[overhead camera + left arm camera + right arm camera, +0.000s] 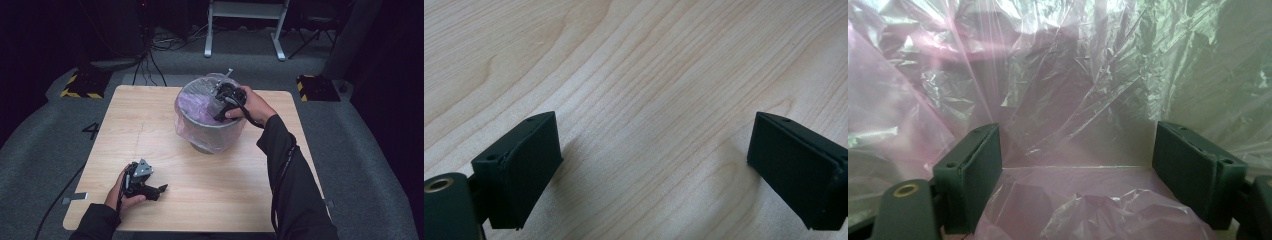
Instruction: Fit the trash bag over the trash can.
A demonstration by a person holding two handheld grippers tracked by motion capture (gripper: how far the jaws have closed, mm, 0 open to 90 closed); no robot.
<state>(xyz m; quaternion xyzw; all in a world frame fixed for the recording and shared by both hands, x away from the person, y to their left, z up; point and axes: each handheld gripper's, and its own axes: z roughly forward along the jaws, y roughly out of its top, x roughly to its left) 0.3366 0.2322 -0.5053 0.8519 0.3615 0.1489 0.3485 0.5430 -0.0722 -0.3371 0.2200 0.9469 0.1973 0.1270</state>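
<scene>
A round grey bin (pixel 207 131) lined with a thin pink plastic bag (pixel 192 105) stands on the wooden table (pixel 150 130), a little right of its middle. My right gripper (pixel 223 105) reaches down into the bin's mouth from the far right rim; in the right gripper view its jaws stand wide apart with crinkled pink bag film (pixel 1068 100) ahead and nothing between them (pixel 1078 172). My left gripper (pixel 159 191) rests low near the table's front left, open, its jaws apart over bare wood (pixel 654 160).
The table sits on grey carpet. Black-and-yellow floor blocks (pixel 82 85) lie beyond its far corners, cables (pixel 150 65) run behind it, and a white metal frame (pixel 245 25) stands at the back. A cable trails along the person's right sleeve (pixel 282 165).
</scene>
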